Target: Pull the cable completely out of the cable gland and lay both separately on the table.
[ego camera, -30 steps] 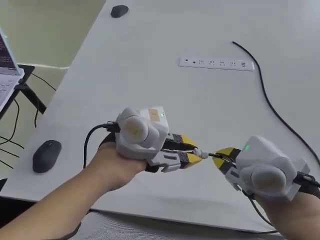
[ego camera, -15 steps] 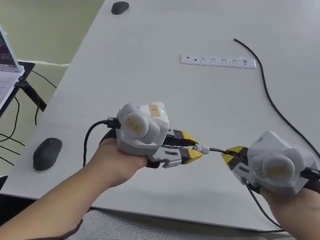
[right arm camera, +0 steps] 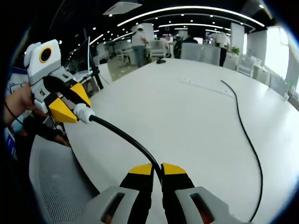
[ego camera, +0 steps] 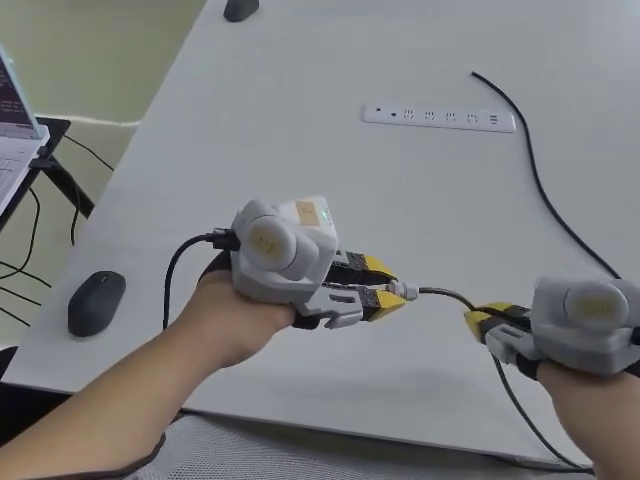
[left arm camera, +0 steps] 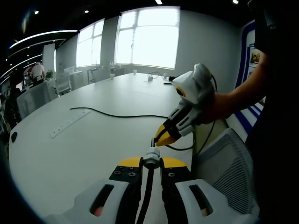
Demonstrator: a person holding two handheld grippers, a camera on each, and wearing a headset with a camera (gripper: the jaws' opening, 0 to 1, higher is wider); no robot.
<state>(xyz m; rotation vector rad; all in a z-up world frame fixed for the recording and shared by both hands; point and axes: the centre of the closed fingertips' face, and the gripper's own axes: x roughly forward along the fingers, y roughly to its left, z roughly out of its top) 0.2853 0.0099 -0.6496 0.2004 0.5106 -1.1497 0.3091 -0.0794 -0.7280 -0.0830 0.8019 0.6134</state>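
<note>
- Between the yellow tips of the left gripper (ego camera: 393, 293), the white cable gland (ego camera: 403, 291) sits pinched. Its nose pokes just past the fingertips, and the fingers press in on it from both sides.
- Out of the front of the cable gland, the black cable (ego camera: 446, 293) runs in a shallow arc to the right gripper (ego camera: 478, 322), whose fingers are closed on it close to their tips.
- In the left gripper view, the cable gland (left arm camera: 151, 157) rests at the very tips. A black length of cable runs back from it down the slot between the two fingers, toward the gripper body.
- In the right gripper view, the cable (right arm camera: 122, 134) rises from between the closed fingertips. It curves off to the tips of the left gripper (right arm camera: 70, 108), where it enters the cable gland.
- Both grippers are held above the near edge of the white table (ego camera: 300, 170), well apart from each other, and the bare stretch of cable hangs in the air between them.
- Beyond the fingertips, far across the table, lies a white power strip (ego camera: 438, 117). A black cord (ego camera: 540, 180) trails past its right end and on toward the right gripper's side of the table.
- Well off to the outer side of the left gripper, a dark mouse (ego camera: 96, 302) lies near the table's edge.
</note>
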